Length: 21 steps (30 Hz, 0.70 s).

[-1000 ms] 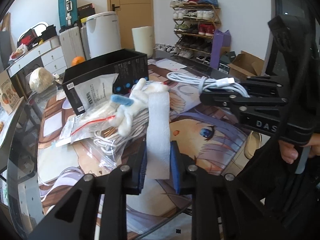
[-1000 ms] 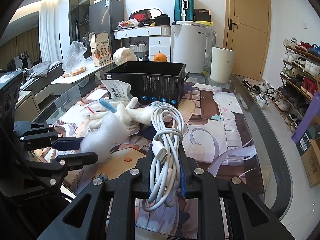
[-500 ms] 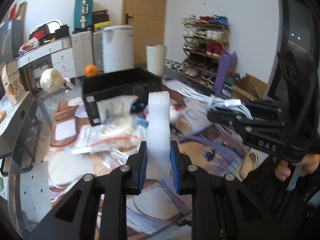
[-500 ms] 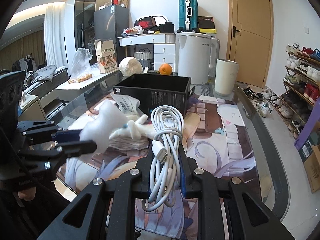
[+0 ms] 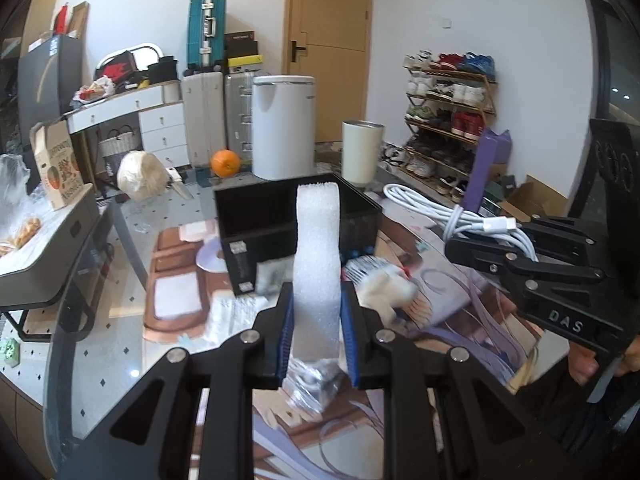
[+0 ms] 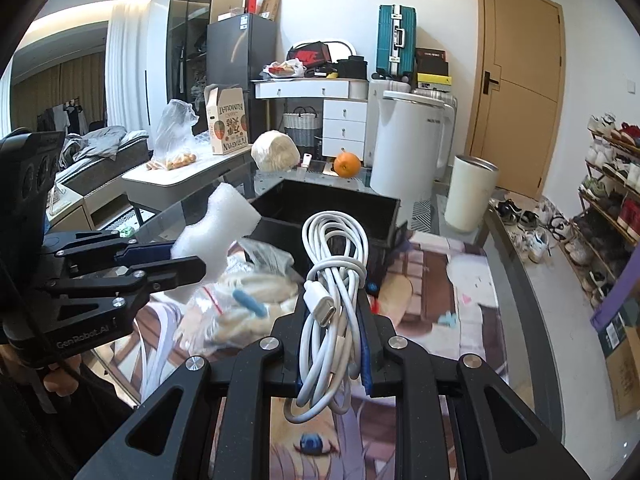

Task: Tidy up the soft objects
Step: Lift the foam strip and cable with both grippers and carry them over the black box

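My left gripper (image 5: 316, 332) is shut on a white foam strip (image 5: 317, 264) that stands upright in front of the open black box (image 5: 280, 220). The strip also shows in the right wrist view (image 6: 218, 222). My right gripper (image 6: 332, 344) is shut on a coiled white charging cable (image 6: 334, 280), held above the table; the cable shows in the left wrist view (image 5: 460, 216) too. A white plush toy (image 5: 386, 286) and clear plastic bags with cables (image 6: 236, 300) lie on the anime-print mat (image 6: 440, 300) before the box.
Behind the box stand a white appliance (image 5: 282, 128), a cream tumbler (image 5: 360, 150), an orange (image 5: 225, 162) and a pale round bundle (image 5: 140, 176). A shoe rack (image 5: 448, 108) is at the right. The glass table edge (image 6: 516, 280) runs along the right.
Both grippers have risen and tipped up with their loads still held. The foam strip now stands before the box rather than over the bags and toy.
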Each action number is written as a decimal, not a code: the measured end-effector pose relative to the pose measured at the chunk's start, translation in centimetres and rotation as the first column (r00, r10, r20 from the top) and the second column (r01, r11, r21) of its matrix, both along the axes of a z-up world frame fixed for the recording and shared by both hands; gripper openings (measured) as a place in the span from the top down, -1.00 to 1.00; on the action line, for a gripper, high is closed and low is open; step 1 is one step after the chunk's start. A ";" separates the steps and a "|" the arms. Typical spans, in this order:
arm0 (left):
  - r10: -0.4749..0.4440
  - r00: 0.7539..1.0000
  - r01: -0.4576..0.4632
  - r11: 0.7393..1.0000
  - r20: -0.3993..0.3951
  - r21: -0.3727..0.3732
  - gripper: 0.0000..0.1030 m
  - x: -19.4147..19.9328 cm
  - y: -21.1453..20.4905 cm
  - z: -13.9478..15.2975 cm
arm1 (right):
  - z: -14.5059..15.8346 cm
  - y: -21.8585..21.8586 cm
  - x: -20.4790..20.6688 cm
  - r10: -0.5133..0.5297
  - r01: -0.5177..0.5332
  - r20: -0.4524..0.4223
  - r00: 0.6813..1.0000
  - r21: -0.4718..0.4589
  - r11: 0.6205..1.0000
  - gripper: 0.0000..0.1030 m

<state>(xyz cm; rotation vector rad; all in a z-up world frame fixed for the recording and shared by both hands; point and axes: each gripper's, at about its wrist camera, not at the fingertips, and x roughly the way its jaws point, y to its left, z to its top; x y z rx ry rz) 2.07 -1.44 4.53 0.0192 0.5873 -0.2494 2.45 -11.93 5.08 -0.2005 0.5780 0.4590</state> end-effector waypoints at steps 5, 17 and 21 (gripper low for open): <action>0.030 0.999 -0.029 1.000 0.020 -0.010 0.61 1.6 0.5 0.4 | 0.8 0.7 1.6 0.020 -0.020 0.009 1.000 -0.006 1.000 0.63; 0.077 0.997 -0.076 0.997 0.026 -0.012 0.61 6.7 1.8 1.6 | 2.4 1.6 6.6 0.039 -0.039 0.004 0.999 -0.011 0.999 0.63; 0.083 0.996 -0.082 0.997 0.024 -0.013 0.61 8.5 2.0 2.0 | 2.3 2.2 8.5 0.040 -0.040 -0.007 0.999 -0.018 0.999 0.63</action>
